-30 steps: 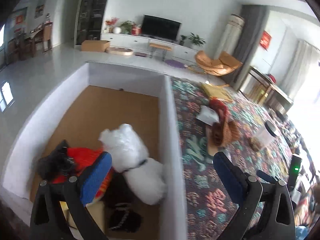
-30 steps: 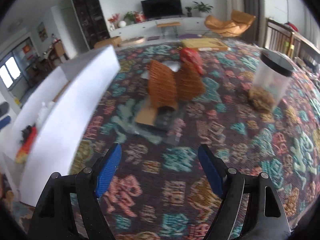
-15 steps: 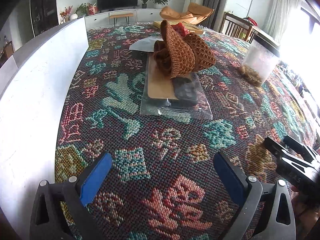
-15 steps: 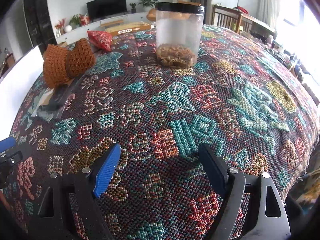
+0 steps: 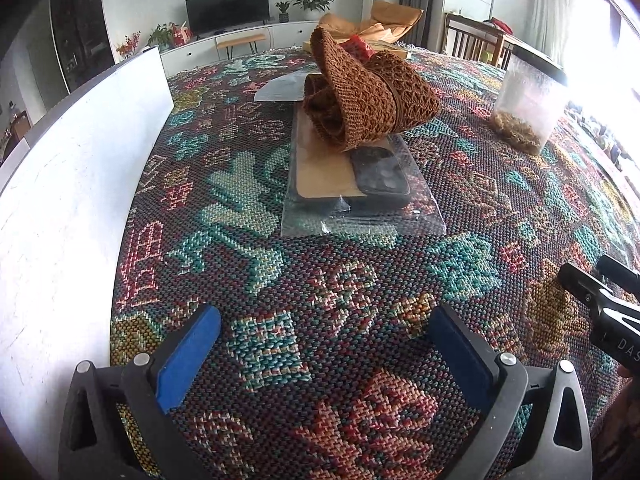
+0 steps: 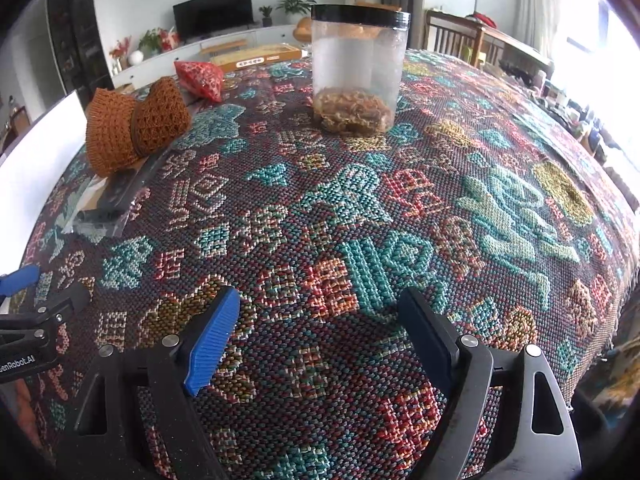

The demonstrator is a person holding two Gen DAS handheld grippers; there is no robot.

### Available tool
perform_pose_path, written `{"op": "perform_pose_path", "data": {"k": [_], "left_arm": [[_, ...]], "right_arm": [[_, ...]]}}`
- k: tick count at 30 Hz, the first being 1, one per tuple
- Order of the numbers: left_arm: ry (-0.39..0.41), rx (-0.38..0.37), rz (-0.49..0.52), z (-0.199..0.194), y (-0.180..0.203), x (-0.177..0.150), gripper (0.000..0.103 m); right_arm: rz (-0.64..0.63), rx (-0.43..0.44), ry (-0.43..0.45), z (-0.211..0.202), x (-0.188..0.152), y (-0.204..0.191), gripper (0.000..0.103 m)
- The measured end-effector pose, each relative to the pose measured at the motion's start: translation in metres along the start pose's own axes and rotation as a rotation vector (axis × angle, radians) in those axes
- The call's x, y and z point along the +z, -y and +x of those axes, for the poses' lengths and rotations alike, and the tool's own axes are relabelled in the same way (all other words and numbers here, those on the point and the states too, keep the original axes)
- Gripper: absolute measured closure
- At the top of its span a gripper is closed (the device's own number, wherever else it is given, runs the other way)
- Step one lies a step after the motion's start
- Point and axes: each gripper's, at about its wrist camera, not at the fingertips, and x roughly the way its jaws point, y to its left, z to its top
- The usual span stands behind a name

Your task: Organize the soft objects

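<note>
A rolled brown knitted piece (image 5: 360, 96) lies on a clear plastic packet (image 5: 356, 184) with a tan card and a dark item inside, on the patterned table cover. It also shows in the right wrist view (image 6: 132, 128), far left. A red soft pouch (image 6: 200, 78) lies behind it. My left gripper (image 5: 326, 344) is open and empty, low over the cover, well short of the packet. My right gripper (image 6: 320, 332) is open and empty, to the right of the left one, facing the jar.
A white box wall (image 5: 68, 200) runs along the left edge of the table. A clear jar with a black lid (image 6: 358, 68) holds brown bits at the far middle. A white paper (image 5: 280, 88) lies behind the knit. A flat yellow box (image 6: 256, 58) sits at the far edge.
My left gripper swung from over the white box, with its soft toys, to face the knitted piece and moved slightly closer. My right gripper turned right toward the jar, then held.
</note>
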Motion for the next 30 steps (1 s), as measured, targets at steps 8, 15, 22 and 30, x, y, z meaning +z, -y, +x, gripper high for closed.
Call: {"op": "perform_pose_path", "data": {"k": [8, 15, 22, 30], "left_arm": [[0.000, 0.000, 0.000, -0.0004, -0.0003, -0.0004, 0.000], [0.001, 0.001, 0.000, -0.0004, -0.0001, -0.0003, 0.000], [0.001, 0.001, 0.001, -0.0003, 0.0003, -0.0003, 0.000], [0.002, 0.001, 0.001, -0.0003, 0.0005, 0.0000, 0.000]], "right_arm": [[-0.001, -0.001, 0.000, -0.0011, 0.0000, 0.0002, 0.018], [-0.001, -0.001, -0.001, -0.0014, -0.0001, -0.0003, 0.018], [-0.001, -0.001, -0.001, -0.0017, -0.0003, -0.0008, 0.018], [-0.001, -0.001, -0.001, -0.0020, -0.0001, -0.0009, 0.018]]}}
